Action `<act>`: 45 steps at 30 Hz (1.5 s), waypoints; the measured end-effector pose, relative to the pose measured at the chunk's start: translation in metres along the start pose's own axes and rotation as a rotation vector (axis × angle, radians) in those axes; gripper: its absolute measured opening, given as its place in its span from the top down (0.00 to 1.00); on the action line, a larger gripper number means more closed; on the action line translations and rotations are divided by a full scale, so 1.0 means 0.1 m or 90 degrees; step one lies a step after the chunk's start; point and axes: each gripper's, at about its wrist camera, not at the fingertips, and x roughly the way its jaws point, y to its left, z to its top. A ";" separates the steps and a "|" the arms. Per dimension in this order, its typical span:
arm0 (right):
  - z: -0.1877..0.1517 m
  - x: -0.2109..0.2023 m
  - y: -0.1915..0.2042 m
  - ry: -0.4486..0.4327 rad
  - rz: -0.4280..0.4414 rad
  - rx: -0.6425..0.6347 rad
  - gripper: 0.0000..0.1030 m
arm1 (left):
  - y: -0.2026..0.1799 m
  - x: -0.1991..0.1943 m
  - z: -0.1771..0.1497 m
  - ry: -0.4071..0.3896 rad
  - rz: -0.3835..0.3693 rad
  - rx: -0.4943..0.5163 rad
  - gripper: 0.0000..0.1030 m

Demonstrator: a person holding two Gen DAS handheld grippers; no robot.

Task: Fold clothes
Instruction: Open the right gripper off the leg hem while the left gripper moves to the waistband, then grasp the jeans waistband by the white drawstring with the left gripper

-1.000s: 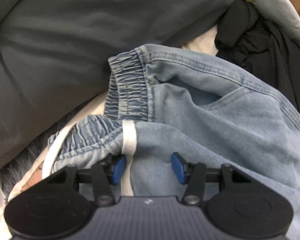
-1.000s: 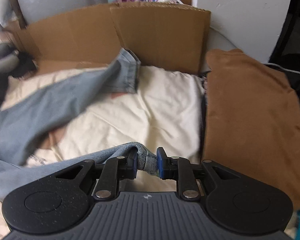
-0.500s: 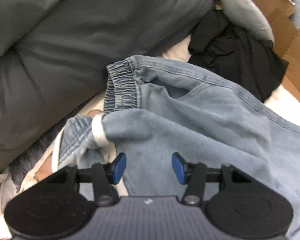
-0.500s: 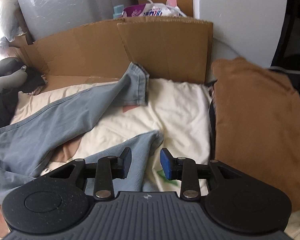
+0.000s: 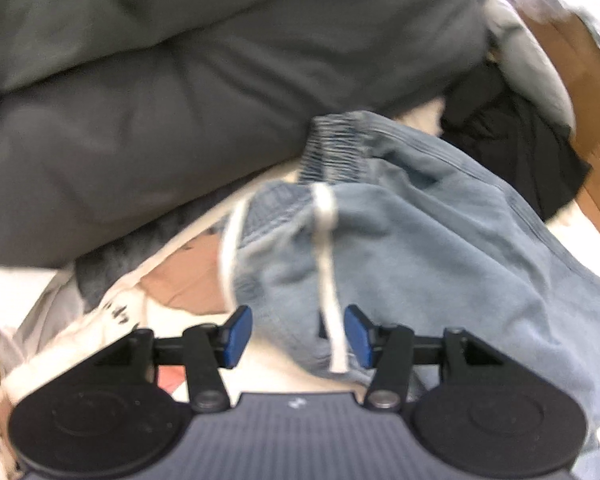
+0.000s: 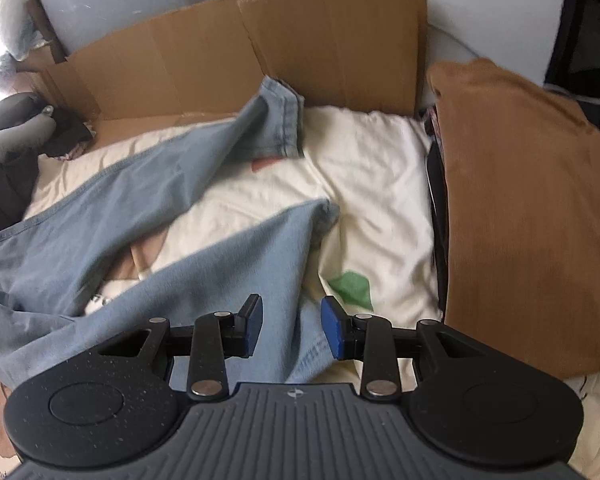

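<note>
Light blue jeans [image 5: 440, 256] lie on a cream bedsheet [image 6: 372, 160]. In the left wrist view their elastic waistband [image 5: 332, 148] bunches near a grey duvet, and a white drawstring [image 5: 330, 280] hangs down between my fingers. My left gripper [image 5: 298, 336] is open just above the waist fabric, gripping nothing. In the right wrist view both legs spread apart: one leg [image 6: 172, 184] reaches the cardboard, the other leg [image 6: 260, 264] runs under my right gripper [image 6: 290, 328], which is open over it.
A big dark grey duvet [image 5: 180, 100] fills the left wrist view's upper half. Black clothing [image 5: 512, 148] and a grey neck pillow [image 6: 16, 128] lie beyond the waistband. A cardboard wall [image 6: 260, 48] backs the bed. A folded brown garment [image 6: 532, 208] tops a pile at right.
My right gripper opened and let go of the jeans hem, then backed away; that leg now lies flat. The left gripper stayed open and pulled back, and the drawstring now dangles between its fingers.
</note>
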 end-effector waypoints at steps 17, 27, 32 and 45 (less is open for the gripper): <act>-0.30 0.36 -0.21 0.073 -0.001 0.094 0.57 | 0.42 0.43 -0.17 -0.008 0.029 -0.159 0.48; -0.29 0.39 -0.18 0.073 -0.003 0.077 0.57 | 0.49 0.51 0.08 -0.066 0.000 -0.094 0.47; -0.29 0.40 -0.17 0.075 -0.006 0.068 0.57 | 0.57 0.59 0.15 -0.054 -0.051 -0.131 0.63; -0.30 0.44 -0.15 0.074 -0.007 0.061 0.57 | 0.72 0.37 0.26 -0.062 -0.075 -0.163 1.00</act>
